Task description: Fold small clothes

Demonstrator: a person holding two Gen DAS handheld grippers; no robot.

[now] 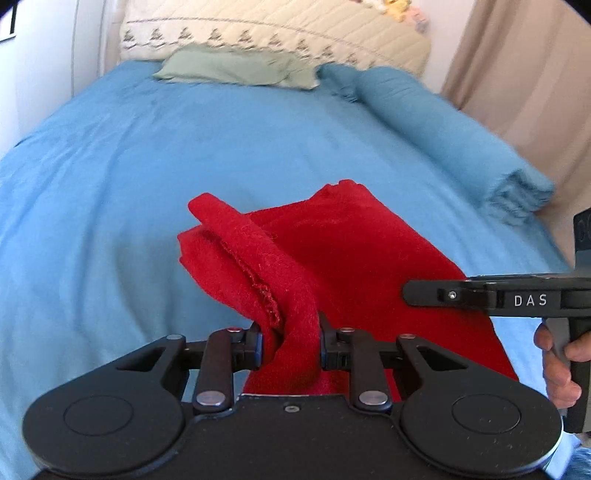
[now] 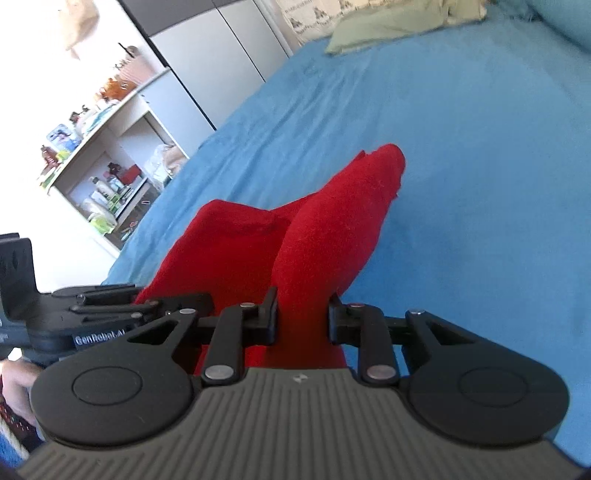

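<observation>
A: Left gripper (image 1: 290, 345) — jaws clamped on a bunched edge of the red cloth (image 1: 354, 251). The raw hem shows just above the pads, curling up and away from the blue bedspread (image 1: 147, 155).

B: Same on my side. Right gripper (image 2: 303, 319) is pinched onto another fold of the red cloth (image 2: 332, 221); the fabric runs straight out between the fingers and rises to a rounded tip over the blue bedspread (image 2: 480, 147).

A: So the cloth sits mid-bed, near end lifted by both grips, far part lying flat. In the left view the right gripper (image 1: 417, 293) comes in side-on from the right edge, low over the cloth, a hand (image 1: 561, 369) wrapped round its handle.

B: Surroundings?

A: Green pillow (image 1: 236, 66) at the head of the bed, against a cream quilted headboard cover (image 1: 280, 26). A folded blue blanket (image 1: 443, 122) runs along the right side, beige curtain (image 1: 524, 74) behind it.

B: From my camera the left gripper (image 2: 103, 306) body blocks the lower left; how its fingers stand is hidden here. Beyond it, a white shelf unit (image 2: 110, 147) crowded with bottles and small items, too small to name, possibly toiletries. Grey wardrobe doors (image 2: 221, 55) behind.
</observation>
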